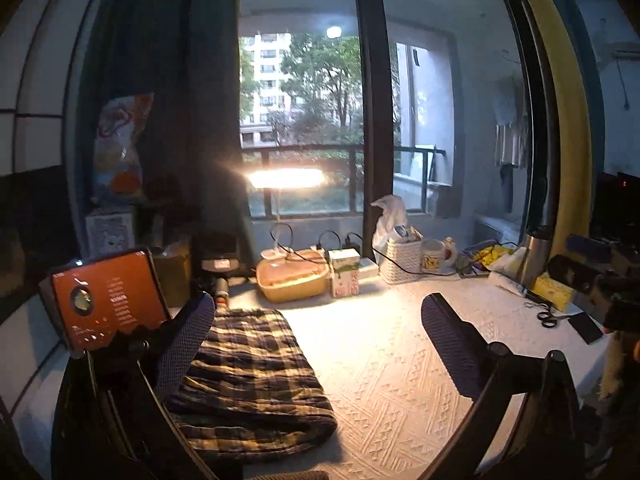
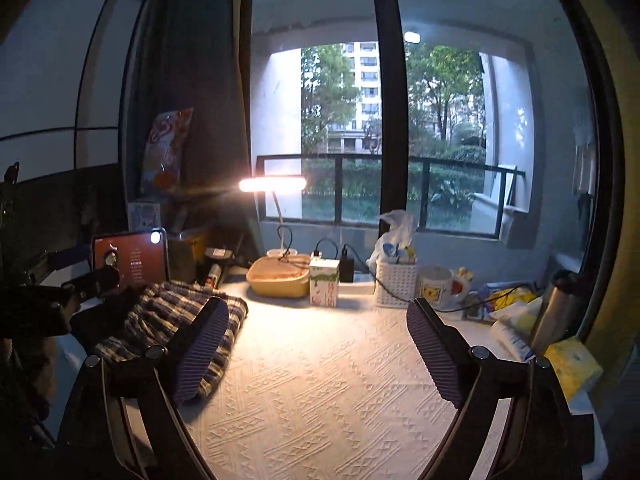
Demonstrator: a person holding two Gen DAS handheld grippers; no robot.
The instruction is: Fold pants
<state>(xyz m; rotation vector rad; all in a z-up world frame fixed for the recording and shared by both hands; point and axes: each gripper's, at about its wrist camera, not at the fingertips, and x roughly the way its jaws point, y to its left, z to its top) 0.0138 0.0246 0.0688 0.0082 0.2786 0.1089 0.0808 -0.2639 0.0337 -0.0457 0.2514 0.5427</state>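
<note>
Both grippers, left [image 1: 318,344] and right [image 2: 318,344], hang released above the table [image 2: 320,400]. Folded pants [image 1: 248,376] lie left. A careless regrasp would likely undo the fold.

The room is dim. The warm light comes from a desk lamp [image 1: 286,178], which is overexposed and flares strongly in the left wrist view. It brightens the white textured tablecloth [image 1: 384,364] near it. Cooler daylight enters through the window [image 2: 432,120]. The folded plaid pants [image 1: 248,376] throw a dark shadow at their near edge. Both fisheye pictures bend straight lines strongly at the edges, and the corners are black. Far objects look soft and slightly noisy.
</note>
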